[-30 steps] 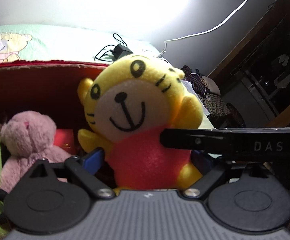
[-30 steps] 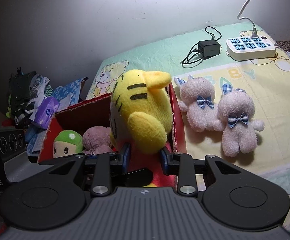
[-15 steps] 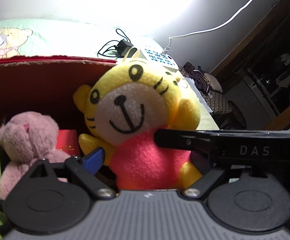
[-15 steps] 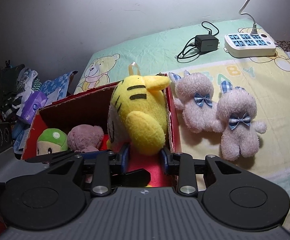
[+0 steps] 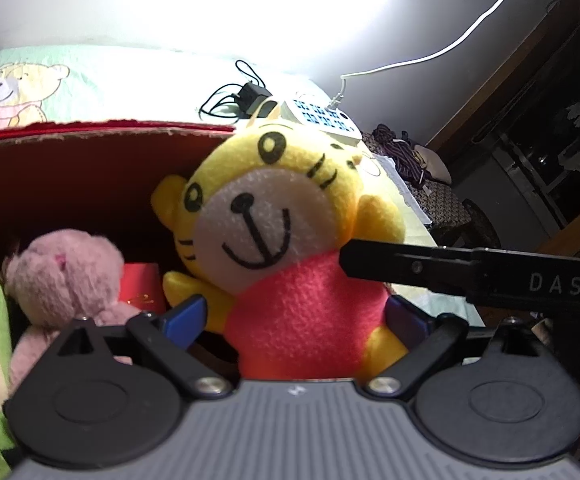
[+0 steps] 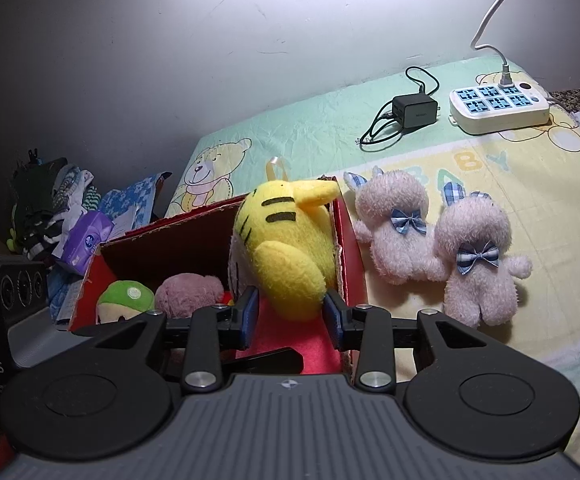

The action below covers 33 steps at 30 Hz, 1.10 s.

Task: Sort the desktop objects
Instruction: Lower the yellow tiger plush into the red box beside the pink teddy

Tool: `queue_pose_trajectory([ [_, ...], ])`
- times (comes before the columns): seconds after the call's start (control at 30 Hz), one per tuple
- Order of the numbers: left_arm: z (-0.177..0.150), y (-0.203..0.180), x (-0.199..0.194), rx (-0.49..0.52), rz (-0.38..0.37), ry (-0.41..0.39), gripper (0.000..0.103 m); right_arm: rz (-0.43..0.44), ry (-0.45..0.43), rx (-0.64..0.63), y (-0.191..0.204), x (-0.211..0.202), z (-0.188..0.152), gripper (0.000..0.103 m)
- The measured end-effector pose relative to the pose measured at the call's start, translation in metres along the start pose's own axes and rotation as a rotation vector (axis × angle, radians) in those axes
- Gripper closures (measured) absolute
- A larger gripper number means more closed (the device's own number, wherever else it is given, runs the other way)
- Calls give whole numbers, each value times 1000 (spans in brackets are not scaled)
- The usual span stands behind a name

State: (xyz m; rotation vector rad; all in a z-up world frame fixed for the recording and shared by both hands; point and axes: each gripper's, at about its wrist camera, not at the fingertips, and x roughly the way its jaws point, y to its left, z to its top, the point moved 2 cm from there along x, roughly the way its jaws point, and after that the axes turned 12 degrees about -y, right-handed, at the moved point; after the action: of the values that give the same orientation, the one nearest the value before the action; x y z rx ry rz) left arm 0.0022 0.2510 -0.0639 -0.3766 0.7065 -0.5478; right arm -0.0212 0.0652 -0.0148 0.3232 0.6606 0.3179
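Cotton bedsheet (image 6: 510,208), pale green and yellow with cartoon bears, carries everything; its far edge meets the wall. At its left edge sits the red cardboard box (image 6: 352,248), already holding a green plush (image 6: 123,300) and a mauve plush (image 6: 187,292).

Inside the box, against its right wall, sits the yellow tiger plush (image 5: 285,248), red-bodied, head above the rim. Just outside that wall two pink bunnies (image 6: 438,248) with blue checked bows lie side by side, awaiting sorting.

Both grippers bracket the tiger. The left gripper (image 5: 296,316) stands spread wide and is opening, pads flanking the red belly. The right gripper (image 6: 292,312) is opening too, its blue pads either side of the tiger's yellow rump; whether they have fully let go I cannot tell.

Risk, as I judge it: fleece may snag on a pad as a gripper withdraws, dragging the tiger back out or tipping the light box.

Near the far edge lie a white power strip (image 6: 500,110) and a black charger (image 6: 414,110). Readable writing: "DAS" on the right gripper's finger in the left view, "BABY" printed on the sheet.
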Motion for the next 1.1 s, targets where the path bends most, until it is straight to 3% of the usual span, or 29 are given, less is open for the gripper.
queue_pose_trajectory([
  [0.13, 2, -3, -4, 22, 23, -13, 7, 0, 4, 25, -5, 2, -1, 73],
  [0.3, 2, -4, -12, 45, 56, -35, 7, 3, 9, 38, -6, 1, -3, 73],
  [0.53, -1, 10, -15, -11, 98, -28, 7, 7, 17, 54, -10, 4, -8, 73],
  [1.1, -10, -8, -17, 76, 201, -33, 7, 2, -18, 10, -7, -3, -20, 76],
])
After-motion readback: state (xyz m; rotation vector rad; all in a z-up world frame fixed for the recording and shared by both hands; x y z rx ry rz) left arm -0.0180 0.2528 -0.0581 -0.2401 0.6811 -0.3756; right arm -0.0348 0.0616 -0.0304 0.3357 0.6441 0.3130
